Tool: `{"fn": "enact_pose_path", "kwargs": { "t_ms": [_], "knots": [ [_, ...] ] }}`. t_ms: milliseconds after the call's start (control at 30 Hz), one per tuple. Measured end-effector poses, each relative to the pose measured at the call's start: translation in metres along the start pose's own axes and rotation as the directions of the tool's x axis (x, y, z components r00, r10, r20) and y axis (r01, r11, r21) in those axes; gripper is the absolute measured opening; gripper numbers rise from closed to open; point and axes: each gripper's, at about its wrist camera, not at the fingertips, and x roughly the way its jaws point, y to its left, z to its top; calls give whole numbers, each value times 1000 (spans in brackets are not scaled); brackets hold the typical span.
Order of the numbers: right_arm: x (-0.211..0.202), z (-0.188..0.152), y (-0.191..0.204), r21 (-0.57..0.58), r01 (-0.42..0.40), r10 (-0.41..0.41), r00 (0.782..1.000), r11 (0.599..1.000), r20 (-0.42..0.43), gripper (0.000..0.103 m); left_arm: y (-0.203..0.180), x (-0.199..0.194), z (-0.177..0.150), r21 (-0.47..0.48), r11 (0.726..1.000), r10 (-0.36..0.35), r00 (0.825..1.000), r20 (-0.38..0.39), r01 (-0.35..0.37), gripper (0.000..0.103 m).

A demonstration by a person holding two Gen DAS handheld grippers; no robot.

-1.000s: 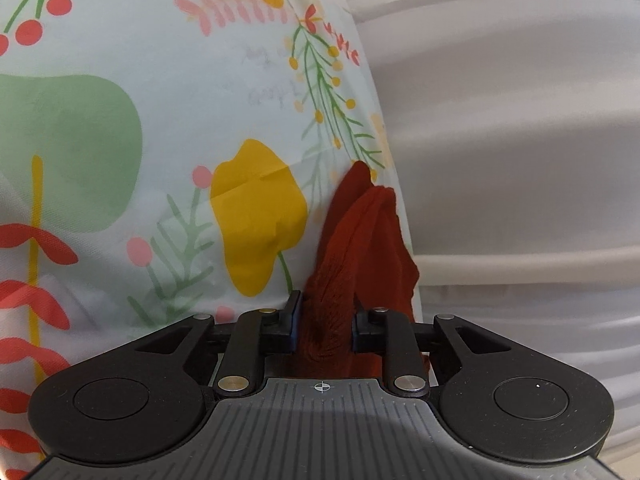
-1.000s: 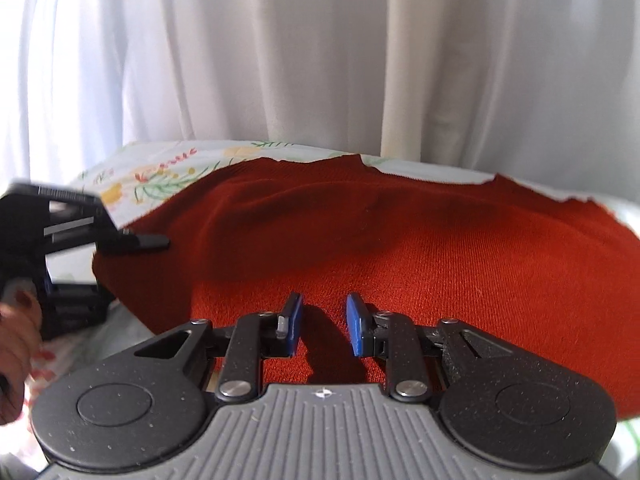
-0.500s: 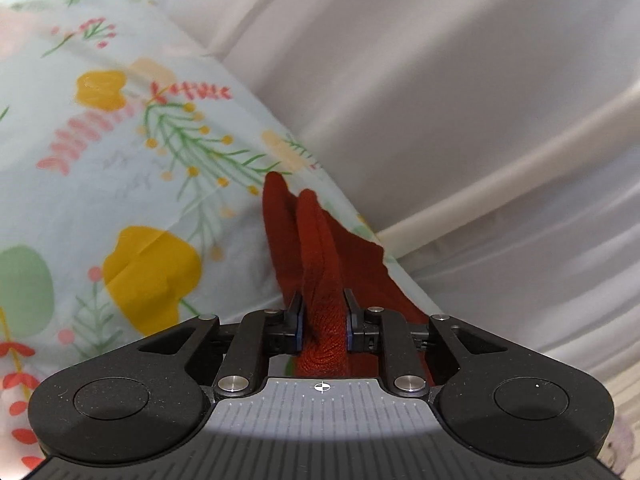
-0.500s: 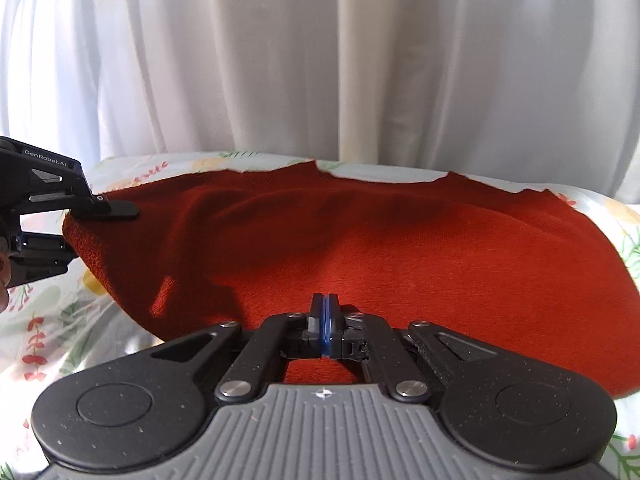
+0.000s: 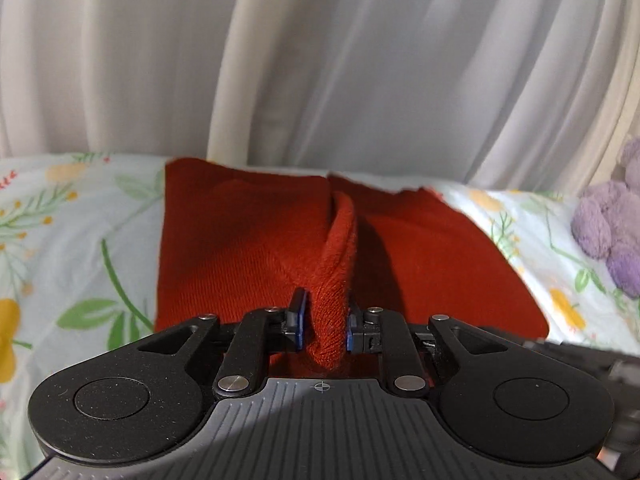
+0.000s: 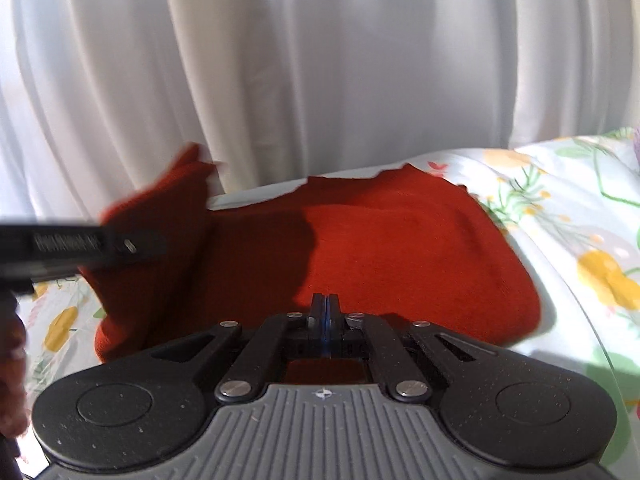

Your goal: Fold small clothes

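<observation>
A rust-red knit garment (image 5: 240, 248) lies on the floral bed sheet (image 5: 60, 240). My left gripper (image 5: 323, 312) is shut on a raised ridge of its fabric, and the pinched fold stands up between the blue pads. In the right wrist view the same garment (image 6: 400, 248) spreads across the sheet, with its left corner (image 6: 160, 208) lifted by the left gripper (image 6: 80, 246), which is blurred. My right gripper (image 6: 326, 304) is shut just over the garment's near edge, pads pressed together. No cloth shows between them.
White curtains (image 5: 320, 60) hang right behind the bed's far edge. A purple plush toy (image 5: 612, 232) sits on the sheet at the right. A hand (image 6: 12, 360) shows at the left edge of the right wrist view. Floral sheet (image 6: 580, 220) lies open to the right.
The left gripper rolled upright and carried the pinched red fold across over the garment. The right gripper's pads went from apart to shut and it shifted sideways along the near edge.
</observation>
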Motion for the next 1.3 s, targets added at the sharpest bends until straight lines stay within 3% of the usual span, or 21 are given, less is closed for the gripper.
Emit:
{"fn": "enact_pose_path", "kwargs": {
  "t_ms": [67, 133, 233, 333, 433, 533, 600, 733, 833, 1000, 1133, 1300],
  "knots": [
    [-1, -2, -8, 18, 3, -3, 1000, 1000, -9, 0, -2, -2, -6, 14, 1000, 3, 1000, 22, -4, 26],
    [-3, -2, -14, 23, 6, -6, 1000, 1000, -10, 0, -2, -10, -8, 12, 998, -55, 998, 4, 55, 47],
    [-3, 1, -21, 45, -11, 12, 1000, 999, -20, 0, 7, -35, -7, -35, 987, -160, 987, -18, 159, 52],
    [-2, 7, -20, 62, -48, 49, 999, 997, -15, 0, 33, -66, 0, -178, 962, -196, 978, 73, 206, 55],
    [-4, 16, -11, 73, -122, 123, 992, 990, -4, 1, 61, -80, 5, -290, 951, -66, 988, 136, 104, 55],
    [-5, 22, 8, 33, -189, 188, 982, 981, 20, 1, 76, -64, 8, -348, 937, 59, 996, 67, -32, 53],
    [0, 24, 25, -3, -225, 225, 974, 974, 6, 1, 77, -50, 5, -352, 932, 106, 994, 31, -89, 53],
    [24, 17, 45, -67, -268, 262, 961, 961, -88, 1, 71, -28, -3, -353, 934, 49, 998, -30, -56, 51],
    [44, 0, 43, -101, -195, 172, 965, 976, -200, 0, 60, -27, -9, -331, 943, 32, 999, -22, -38, 56],
    [37, -1, 27, -72, -240, 224, 958, 968, -181, 0, 71, -37, -3, -373, 927, -42, 999, 9, 42, 56],
    [24, 16, 15, 52, -274, 279, 951, 960, -133, 3, 82, -41, 4, -399, 917, 7, 1000, 9, -3, 57],
    [34, 29, 11, 206, -384, 415, 900, 900, -135, 9, 95, -35, 3, -412, 906, 88, 995, -47, -100, 58]
  ]
}}
